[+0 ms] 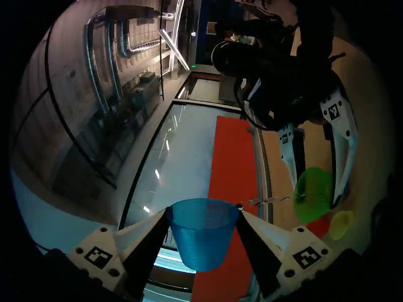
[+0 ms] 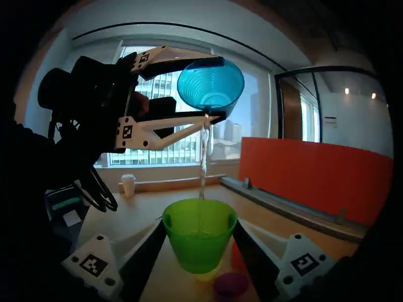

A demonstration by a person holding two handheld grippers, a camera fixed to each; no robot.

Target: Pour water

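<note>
The left hand-held gripper (image 1: 203,214) grips a translucent blue cup (image 1: 204,241), with both fingers pressed against its sides just under the rim. In the right gripper view, this hand-held gripper is raised above and slightly to the left of the right hand-held gripper (image 2: 199,221). It is turned so that the blue cup lies tipped over, its mouth facing sideways and down.

A thin stream of water (image 2: 203,161) runs from the blue cup's lower lip. It falls straight into the open mouth of a green cup (image 2: 200,246).

The right hand-held gripper holds the green cup upright, its two fingers narrowed onto the cup's sides, directly under the blue cup. The green cup is held just above a pale wooden worktop (image 2: 126,216).

Below the right hand-held gripper's fingertips, a small purple cup (image 2: 230,284) stands on the worktop. In the left gripper view, a yellow cup (image 1: 341,224) sits just beside the green cup.

An orange partition (image 2: 317,176) runs along the worktop to the right of the right hand-held gripper. Ahead of it and to the left, a white paper cup (image 2: 128,184) stands on a ledge under a large window (image 2: 151,146).
</note>
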